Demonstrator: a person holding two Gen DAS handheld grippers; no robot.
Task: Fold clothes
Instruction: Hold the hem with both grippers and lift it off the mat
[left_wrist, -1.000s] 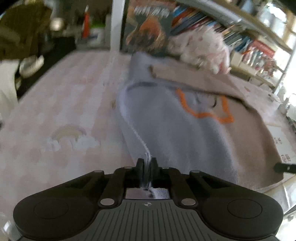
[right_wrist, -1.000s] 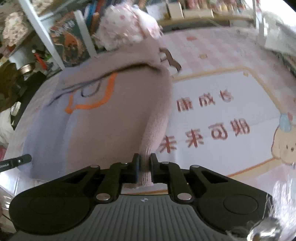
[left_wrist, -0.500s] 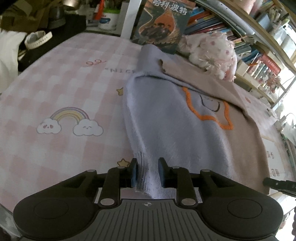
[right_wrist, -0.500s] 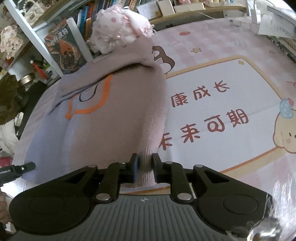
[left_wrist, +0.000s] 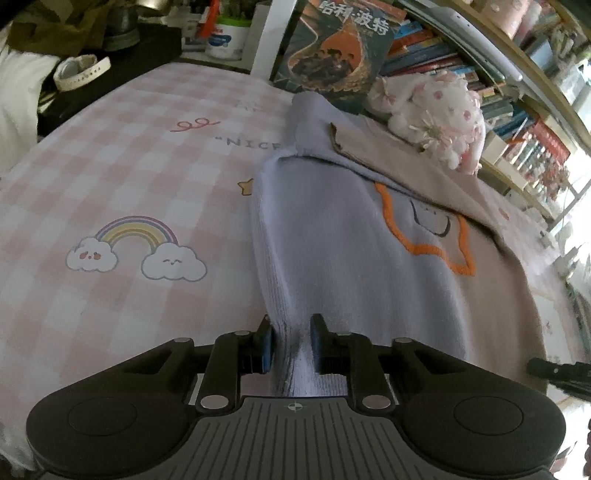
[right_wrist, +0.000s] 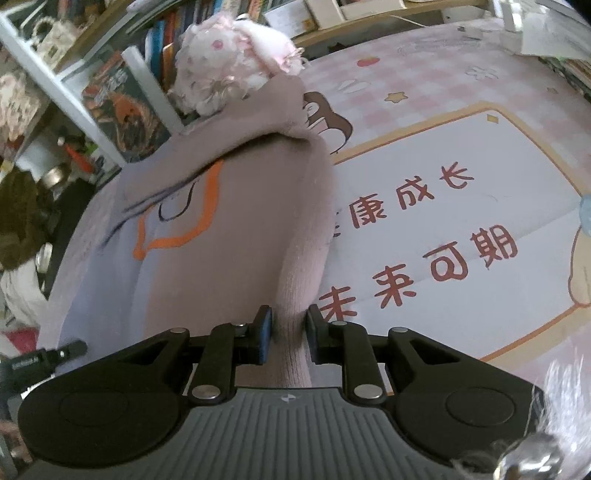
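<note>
A knit sweater (left_wrist: 351, 240), lavender on one side and beige-pink on the other with an orange outline on its front, lies spread on the pink checked sheet (left_wrist: 129, 166). My left gripper (left_wrist: 291, 332) straddles the lavender bottom edge; its jaws are closing, with the fabric lying slack between them. In the right wrist view the same sweater (right_wrist: 221, 266) shows its pink side edge running between the parted fingers of my right gripper (right_wrist: 288, 328), unsqueezed. Each view catches the other gripper's dark tip at its side edge.
A pink plush toy (left_wrist: 439, 110) sits behind the sweater's top, against a bookshelf with a large book cover (left_wrist: 332, 48). To the right of the sweater lies a white printed panel with red characters (right_wrist: 443, 240). Dark clutter stands beyond the sheet's far left edge.
Both grippers were pinched tight on the sweater's edges a second ago; their fingers now stand apart. The fabric has settled flat on the sheet, and both hands have shifted slightly.
</note>
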